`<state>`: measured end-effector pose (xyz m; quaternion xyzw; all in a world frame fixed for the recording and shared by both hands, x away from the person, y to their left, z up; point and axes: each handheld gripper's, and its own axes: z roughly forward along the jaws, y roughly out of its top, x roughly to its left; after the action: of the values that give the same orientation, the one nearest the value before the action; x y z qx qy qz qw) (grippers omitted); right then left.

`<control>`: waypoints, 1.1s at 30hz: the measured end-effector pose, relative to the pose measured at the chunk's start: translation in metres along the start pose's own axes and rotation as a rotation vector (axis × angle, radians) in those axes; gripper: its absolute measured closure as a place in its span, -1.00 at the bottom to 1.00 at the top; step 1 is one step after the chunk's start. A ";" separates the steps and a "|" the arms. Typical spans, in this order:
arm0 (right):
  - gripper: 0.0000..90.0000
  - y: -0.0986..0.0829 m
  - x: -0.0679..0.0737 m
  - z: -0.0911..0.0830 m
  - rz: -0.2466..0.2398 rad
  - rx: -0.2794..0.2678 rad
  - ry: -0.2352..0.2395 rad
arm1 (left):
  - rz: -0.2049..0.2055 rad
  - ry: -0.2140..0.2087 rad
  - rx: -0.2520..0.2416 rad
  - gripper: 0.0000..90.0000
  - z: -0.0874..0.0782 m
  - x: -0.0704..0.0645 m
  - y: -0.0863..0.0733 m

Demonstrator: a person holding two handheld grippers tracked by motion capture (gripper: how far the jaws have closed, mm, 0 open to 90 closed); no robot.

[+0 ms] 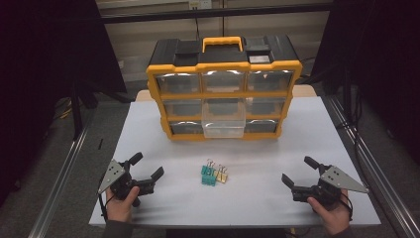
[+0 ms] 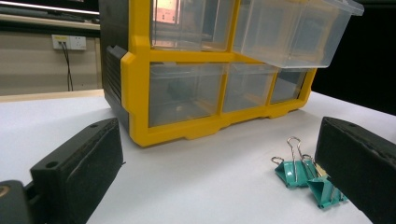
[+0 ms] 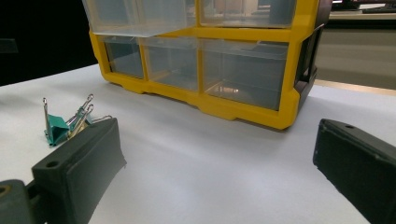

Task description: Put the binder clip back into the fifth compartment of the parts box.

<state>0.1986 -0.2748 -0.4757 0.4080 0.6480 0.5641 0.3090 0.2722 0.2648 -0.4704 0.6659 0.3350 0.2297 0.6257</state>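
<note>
A small heap of binder clips [image 1: 214,174], teal with one yellow, lies on the white table [image 1: 277,148] between my two grippers. Behind it stands a yellow-and-black drawer organizer [image 1: 224,64] with clear drawers; its middle drawer [image 1: 224,123] is pulled out. My left gripper [image 1: 146,165] rests at the front left, open and holding nothing, with the clips [image 2: 299,170] just inside its right jaw in the left gripper view. My right gripper [image 1: 298,170] sits at the front right, open and holding nothing, and the clips [image 3: 60,123] lie beyond its left jaw.
The pulled-out drawer [image 2: 289,28] overhangs the table in front of the organizer [image 2: 135,93]. Metal frame rails [image 1: 59,188] run along both sides of the table. A wall socket [image 2: 69,42] sits on the wall behind. A hand holds each gripper at the table's near edge.
</note>
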 end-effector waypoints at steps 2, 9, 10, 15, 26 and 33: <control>-0.99 0.000 0.000 0.000 0.000 -0.002 0.002 | -0.004 0.004 0.001 -0.98 0.000 -0.001 0.000; -0.99 0.000 -0.001 0.000 -0.005 -0.006 0.002 | 0.006 0.005 0.026 -0.98 0.002 -0.002 -0.001; -0.99 0.000 -0.001 0.000 -0.004 -0.008 -0.001 | -0.014 0.007 0.013 -0.98 0.004 -0.004 -0.001; -0.99 0.000 -0.001 -0.001 0.003 -0.001 0.002 | -0.004 -0.012 0.029 -0.99 0.008 -0.006 0.000; -0.98 0.000 0.000 0.000 -0.001 0.000 0.001 | -0.031 -0.020 0.092 -0.98 0.033 -0.028 0.008; -0.98 0.001 -0.001 0.000 0.001 0.000 0.000 | -0.053 -0.041 0.162 -0.98 0.050 -0.044 0.008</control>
<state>0.1988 -0.2754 -0.4749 0.4085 0.6479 0.5641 0.3086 0.2797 0.1985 -0.4632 0.7098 0.3572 0.1715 0.5824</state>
